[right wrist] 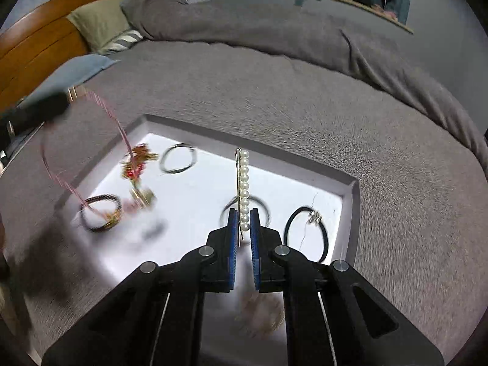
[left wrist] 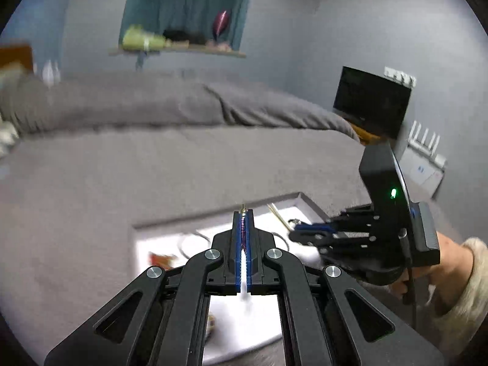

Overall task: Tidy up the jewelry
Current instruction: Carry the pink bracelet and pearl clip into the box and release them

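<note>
Two grippers held jewelry above the white tray (right wrist: 347, 193).
Left gripper (left wrist: 243, 213) fingers clamped a pink chain (right wrist: 106, 113); right gripper (right wrist: 243, 213) fingers pinched a pearl hairpin (right wrist: 243, 183).

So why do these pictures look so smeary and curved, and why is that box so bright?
Left wrist view: the wide lens bends the grey bedspread, and the white-lined shallow box glares. Right wrist view: the pink looped cord smears with motion, while the pearl hair clip looks sharp.
</note>
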Tool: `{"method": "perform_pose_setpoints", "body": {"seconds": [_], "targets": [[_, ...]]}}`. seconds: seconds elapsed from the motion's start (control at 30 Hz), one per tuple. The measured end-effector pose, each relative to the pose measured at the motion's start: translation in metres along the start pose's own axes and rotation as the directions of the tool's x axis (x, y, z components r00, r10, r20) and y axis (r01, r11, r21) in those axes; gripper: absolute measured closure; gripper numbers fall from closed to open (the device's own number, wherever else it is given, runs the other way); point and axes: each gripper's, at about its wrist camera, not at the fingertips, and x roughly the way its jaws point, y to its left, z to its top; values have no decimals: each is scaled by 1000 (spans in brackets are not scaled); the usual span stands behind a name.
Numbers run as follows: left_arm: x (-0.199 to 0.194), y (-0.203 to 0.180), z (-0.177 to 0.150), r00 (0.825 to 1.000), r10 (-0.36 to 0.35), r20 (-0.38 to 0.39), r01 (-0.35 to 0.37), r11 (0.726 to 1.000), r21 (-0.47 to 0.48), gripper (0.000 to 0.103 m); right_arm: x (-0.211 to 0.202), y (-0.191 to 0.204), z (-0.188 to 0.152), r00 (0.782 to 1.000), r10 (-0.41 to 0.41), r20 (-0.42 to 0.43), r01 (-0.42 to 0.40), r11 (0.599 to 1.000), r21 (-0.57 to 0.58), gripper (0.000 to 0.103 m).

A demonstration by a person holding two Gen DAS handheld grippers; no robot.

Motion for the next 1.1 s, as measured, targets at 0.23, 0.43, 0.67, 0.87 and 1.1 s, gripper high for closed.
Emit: {"method": "perform_pose_setpoints", "body": {"seconds": [0.23, 0.43, 0.67, 0.87, 1.1], "targets": [[43, 27, -31, 990, 63, -125, -74, 994, -82, 100, 37, 1, 22, 993, -42, -109, 28, 991, -128, 95], [52, 27, -35, 985, 92, -145, -101, 994, -51, 100, 51, 9, 31, 988, -100, -115, 67, 963, -263, 95], [57, 26, -38, 981, 98, -169, -104, 994, -30, 100, 56, 9, 27, 986, -117, -122, 73, 946, -315, 95], [58, 28, -38, 980, 103, -169, -109, 994, -26, 100, 58, 16, 22, 977, -188, -106, 125, 894, -430, 95], [63, 32, -42, 976, 110, -186, -118, 992, -34, 100, 60, 10, 25, 974, -204, -99, 143, 892, -429, 95]]}}
